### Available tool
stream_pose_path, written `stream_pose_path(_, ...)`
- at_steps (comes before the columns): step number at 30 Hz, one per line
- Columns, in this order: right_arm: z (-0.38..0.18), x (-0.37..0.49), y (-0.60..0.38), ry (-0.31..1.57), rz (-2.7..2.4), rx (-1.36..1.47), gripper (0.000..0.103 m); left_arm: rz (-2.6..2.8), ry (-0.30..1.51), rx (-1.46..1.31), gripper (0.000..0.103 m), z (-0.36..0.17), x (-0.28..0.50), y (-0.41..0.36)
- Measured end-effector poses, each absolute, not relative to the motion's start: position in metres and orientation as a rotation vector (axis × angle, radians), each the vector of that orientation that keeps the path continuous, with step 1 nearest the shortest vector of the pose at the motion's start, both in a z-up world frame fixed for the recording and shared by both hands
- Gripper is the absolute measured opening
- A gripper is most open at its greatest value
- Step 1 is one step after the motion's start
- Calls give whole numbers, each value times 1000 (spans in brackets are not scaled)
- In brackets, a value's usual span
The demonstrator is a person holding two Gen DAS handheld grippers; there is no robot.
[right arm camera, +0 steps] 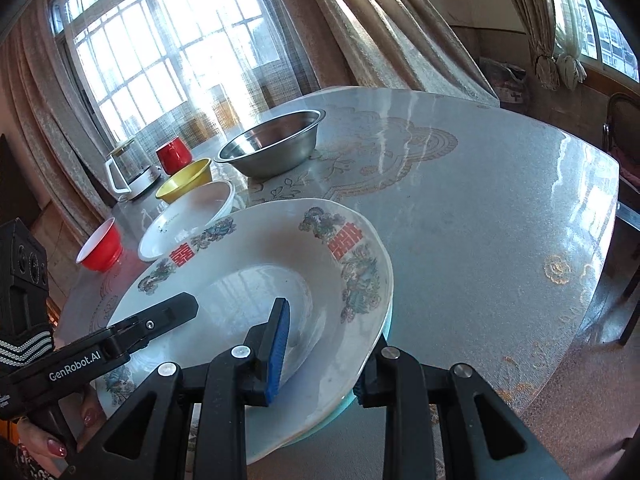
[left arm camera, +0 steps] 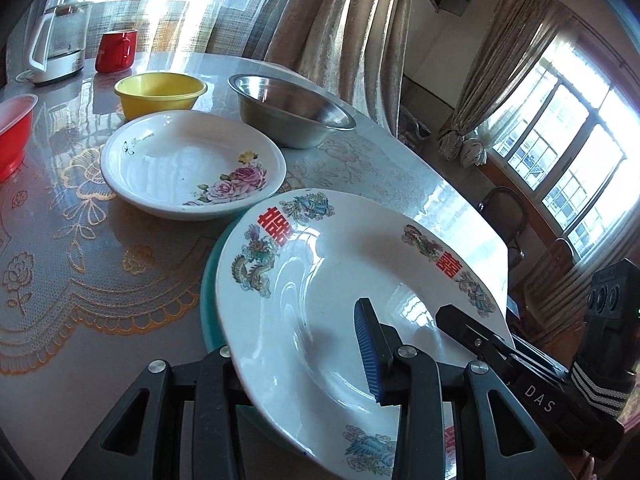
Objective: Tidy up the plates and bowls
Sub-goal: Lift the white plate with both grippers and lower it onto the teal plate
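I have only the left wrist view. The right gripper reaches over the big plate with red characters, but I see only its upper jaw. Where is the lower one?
Observer: In the right wrist view, the right gripper has one jaw inside the big plate and the other under its rim. The jaws are shut on the rim.
Operator: What lies under the plate on that side?
Observer: A teal plate shows below its right edge.
Operator: The red bowl is cut off for me. How does it stand?
Observer: The red bowl stands upright, apart from the flowered dish.
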State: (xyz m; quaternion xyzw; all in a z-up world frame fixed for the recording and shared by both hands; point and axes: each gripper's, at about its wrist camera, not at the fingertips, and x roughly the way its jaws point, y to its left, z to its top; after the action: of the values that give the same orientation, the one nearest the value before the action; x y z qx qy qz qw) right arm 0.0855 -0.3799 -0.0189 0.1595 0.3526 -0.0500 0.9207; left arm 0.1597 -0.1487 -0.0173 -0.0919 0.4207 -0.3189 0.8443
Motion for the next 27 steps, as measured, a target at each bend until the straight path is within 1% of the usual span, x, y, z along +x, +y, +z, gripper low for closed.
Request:
stream_pose_path(11,-25,85,-381,745,-110,324,27,-675,894,-189,37,-16,154,-142)
stream_pose_path(24,-18,71,-389,733,-115,346,27,-666,872,-190,37,-14,147,-122)
stream_pose_path(27,-17,69,-386,726,-123,317,23,-654,830,-201,37,-9,142,-110)
